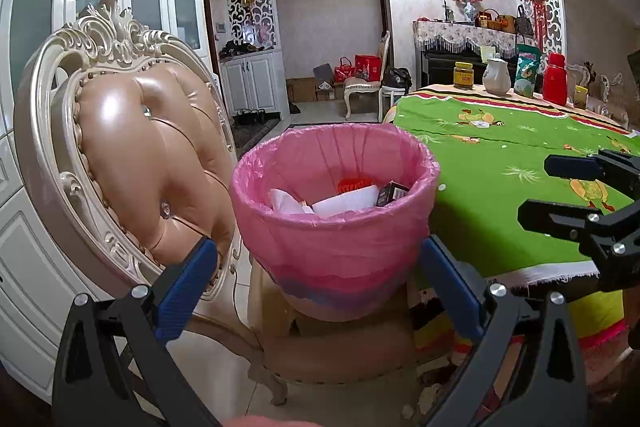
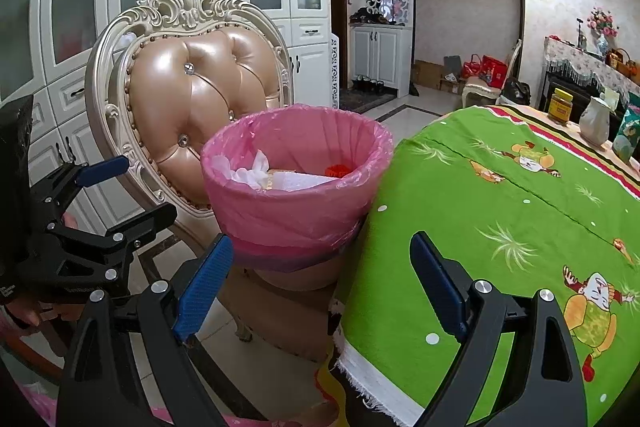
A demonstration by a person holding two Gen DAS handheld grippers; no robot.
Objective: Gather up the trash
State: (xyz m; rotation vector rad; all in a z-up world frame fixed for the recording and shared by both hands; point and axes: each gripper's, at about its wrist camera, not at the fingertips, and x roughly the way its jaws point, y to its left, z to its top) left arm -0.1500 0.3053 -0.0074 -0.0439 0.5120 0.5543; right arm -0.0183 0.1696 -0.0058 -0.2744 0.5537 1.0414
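The bin's (image 1: 336, 227) base is hidden behind the liner's (image 2: 296, 219) folds, and the chair seat (image 1: 340, 347) under it is partly covered. Paper (image 1: 348, 201) masks what lies deeper in the bin. At the right edge of the left wrist view, the right gripper (image 1: 560, 193) is cut off. The jar's (image 1: 463, 75) label is too small to read.

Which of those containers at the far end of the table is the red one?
The tall red flask. The jar beside it is yellow-brown and the jug is white.
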